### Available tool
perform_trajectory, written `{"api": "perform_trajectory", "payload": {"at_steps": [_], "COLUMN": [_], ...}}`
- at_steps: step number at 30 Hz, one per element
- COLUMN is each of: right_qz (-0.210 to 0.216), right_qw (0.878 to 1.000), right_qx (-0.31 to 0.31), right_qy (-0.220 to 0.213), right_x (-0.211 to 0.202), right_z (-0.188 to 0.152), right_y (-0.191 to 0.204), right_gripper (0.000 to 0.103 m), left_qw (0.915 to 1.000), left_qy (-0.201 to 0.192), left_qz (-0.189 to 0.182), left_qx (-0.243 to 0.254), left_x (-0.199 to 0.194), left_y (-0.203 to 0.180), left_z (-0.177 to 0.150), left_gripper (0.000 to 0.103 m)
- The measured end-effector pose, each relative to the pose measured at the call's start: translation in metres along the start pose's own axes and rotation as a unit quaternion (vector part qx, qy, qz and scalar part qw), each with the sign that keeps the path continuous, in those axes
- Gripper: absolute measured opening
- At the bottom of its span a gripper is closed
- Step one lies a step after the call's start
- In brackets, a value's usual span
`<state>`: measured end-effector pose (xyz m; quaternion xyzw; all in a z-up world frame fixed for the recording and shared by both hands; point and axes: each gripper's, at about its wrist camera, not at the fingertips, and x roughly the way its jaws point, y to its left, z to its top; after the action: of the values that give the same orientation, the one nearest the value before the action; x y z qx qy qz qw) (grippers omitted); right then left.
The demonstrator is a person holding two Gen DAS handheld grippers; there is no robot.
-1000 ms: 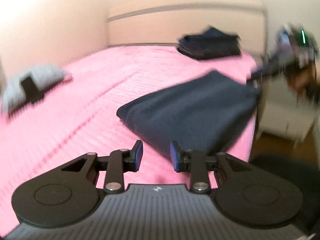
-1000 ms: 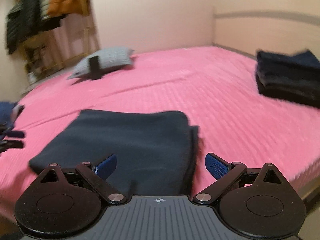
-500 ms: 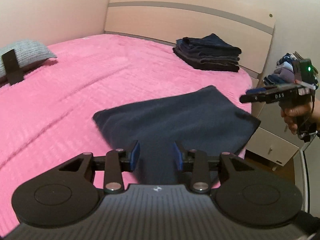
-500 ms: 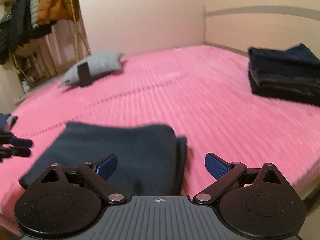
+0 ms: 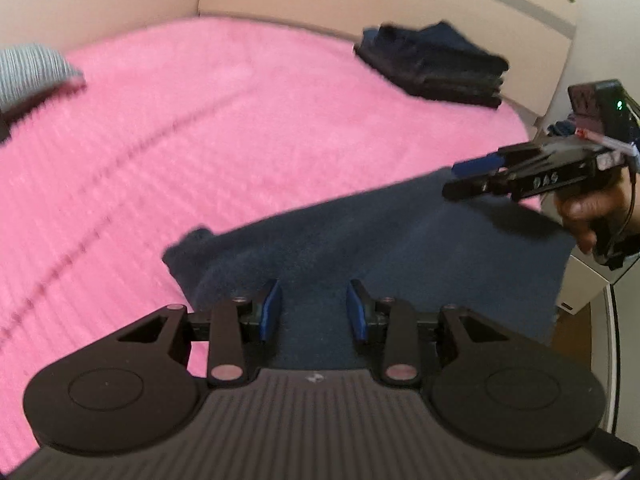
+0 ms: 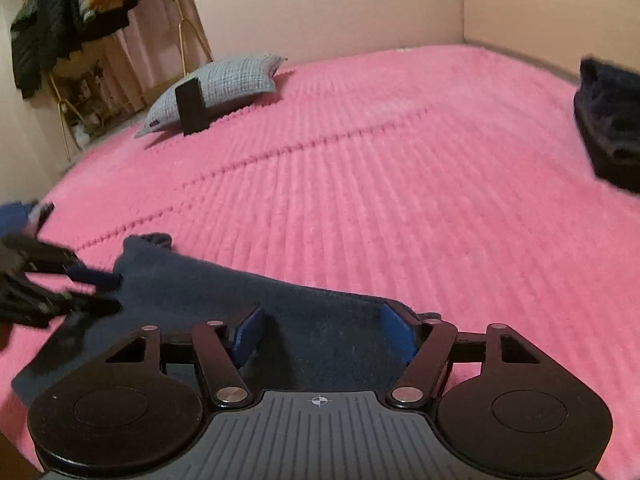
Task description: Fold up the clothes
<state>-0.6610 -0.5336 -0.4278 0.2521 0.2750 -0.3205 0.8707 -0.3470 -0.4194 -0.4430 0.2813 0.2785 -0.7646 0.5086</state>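
Both tools have closed in on the dark navy folded fleece garment (image 5: 400,248), which lies across the lower middle of the left wrist view on the pink ribbed bedspread (image 5: 240,128), at its near edge. Half a second ago they hung back above it. The left gripper (image 5: 314,306) stands parted over the cloth's near edge, holding nothing. The right gripper (image 6: 324,332) has narrowed its spread and straddles the cloth's right end; motion blur leaves it unclear whether its pads touch the fabric. I judge another fold or a lift toward the stack of dark folded clothes (image 5: 436,64), upper right by the headboard, is being set up.
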Motion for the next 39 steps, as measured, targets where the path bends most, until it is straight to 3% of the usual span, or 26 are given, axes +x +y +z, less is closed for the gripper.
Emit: {"api": "perform_trajectory", "payload": {"at_steps": [5, 9, 11, 14, 18, 30, 32, 33, 34, 39], "right_qz": [0.012, 0.015, 0.030, 0.043, 0.025, -0.031, -0.044, -0.050, -0.057, -0.075], "right_qw": [1.000, 0.999, 0.998, 0.997, 1.000, 0.997, 0.995, 0.992, 0.990, 0.981], "right_qx": [0.012, -0.002, -0.013, -0.026, -0.005, -0.061, -0.093, -0.110, -0.127, -0.178], "right_qy": [0.001, -0.041, -0.061, -0.057, 0.003, 0.019, 0.018, 0.017, 0.017, 0.021], "right_x": [-0.007, -0.047, -0.070, -0.090, -0.079, -0.073, -0.076, -0.078, -0.080, -0.086], "right_z": [0.004, -0.002, -0.013, -0.041, -0.084, -0.094, -0.096, -0.097, -0.097, -0.105], "right_y": [-0.006, 0.015, 0.029, 0.045, 0.042, 0.069, 0.080, 0.086, 0.092, 0.110], "right_gripper": [0.069, 0.069, 0.069, 0.069, 0.069, 0.069, 0.075, 0.086, 0.089, 0.089], "left_qw": [0.9999, 0.9994, 0.9993, 0.9986, 0.9979, 0.9981, 0.9980, 0.9980, 0.9979, 0.9975], "left_qy": [-0.004, -0.025, -0.032, -0.035, -0.002, 0.005, 0.007, 0.008, 0.009, 0.011], "left_qz": [0.013, 0.024, 0.006, -0.021, -0.006, 0.022, 0.026, 0.028, 0.029, 0.032], "left_qx": [0.003, 0.011, 0.020, 0.033, 0.064, 0.058, 0.057, 0.057, 0.057, 0.062], "left_x": [-0.011, -0.047, -0.065, -0.084, -0.072, -0.069, -0.069, -0.069, -0.069, -0.068], "left_y": [-0.005, -0.020, -0.034, -0.056, -0.073, -0.082, -0.084, -0.085, -0.085, -0.087], "left_z": [-0.001, -0.009, -0.021, -0.045, -0.074, -0.080, -0.080, -0.080, -0.080, -0.080], "left_gripper": [0.031, 0.034, 0.036, 0.036, 0.037, 0.039, 0.039, 0.039, 0.039, 0.039]}}
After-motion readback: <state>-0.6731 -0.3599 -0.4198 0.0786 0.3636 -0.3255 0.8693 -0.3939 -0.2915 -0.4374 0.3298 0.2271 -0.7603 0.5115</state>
